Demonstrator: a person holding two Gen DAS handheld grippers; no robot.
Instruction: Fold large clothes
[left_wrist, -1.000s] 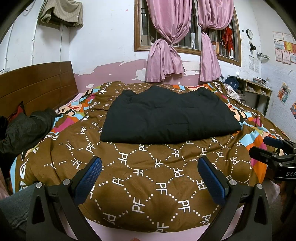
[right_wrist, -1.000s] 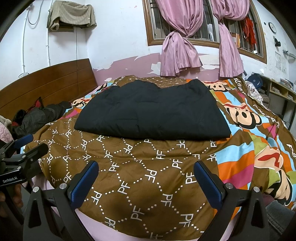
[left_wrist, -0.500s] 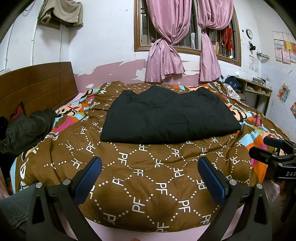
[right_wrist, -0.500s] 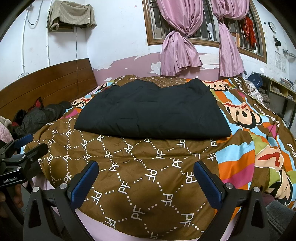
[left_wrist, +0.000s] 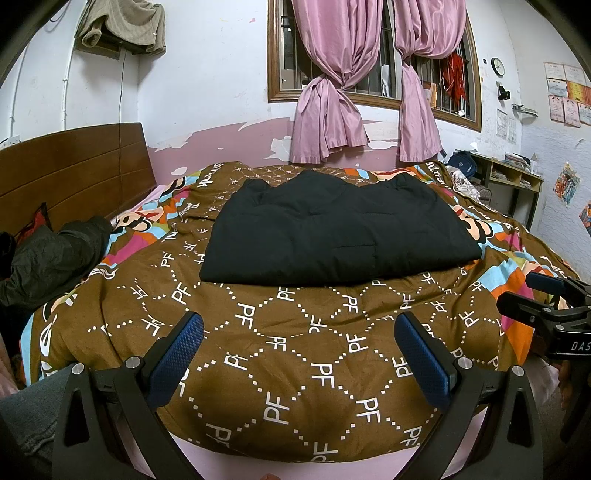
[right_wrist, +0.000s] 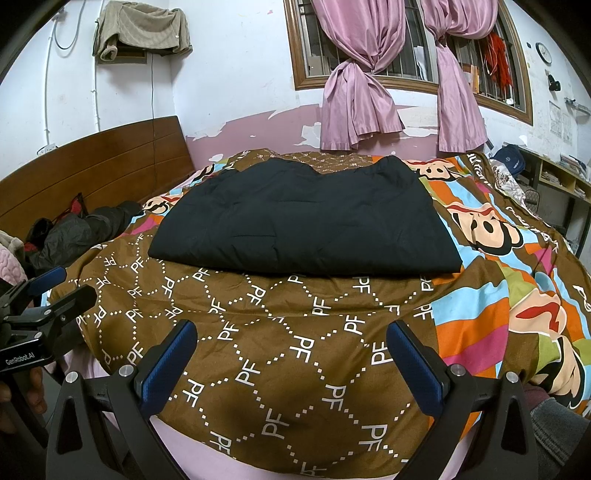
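Bedspread (left_wrist: 258, 332) unchanged — folded black garment (left_wrist: 332, 232) stays put, both grippers idle.

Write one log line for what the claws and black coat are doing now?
left claw: open | right claw: open | folded black padded coat: flat on brown quilt

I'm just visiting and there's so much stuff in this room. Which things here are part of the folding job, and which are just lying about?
Part of the job:
black garment, lying folded flat on the bed
left gripper, open, empty
right gripper, open, empty
patterned quilt, the work surface

Just lying about:
dark jacket by the headboard
pink curtains
cloth hung on the wall
desk
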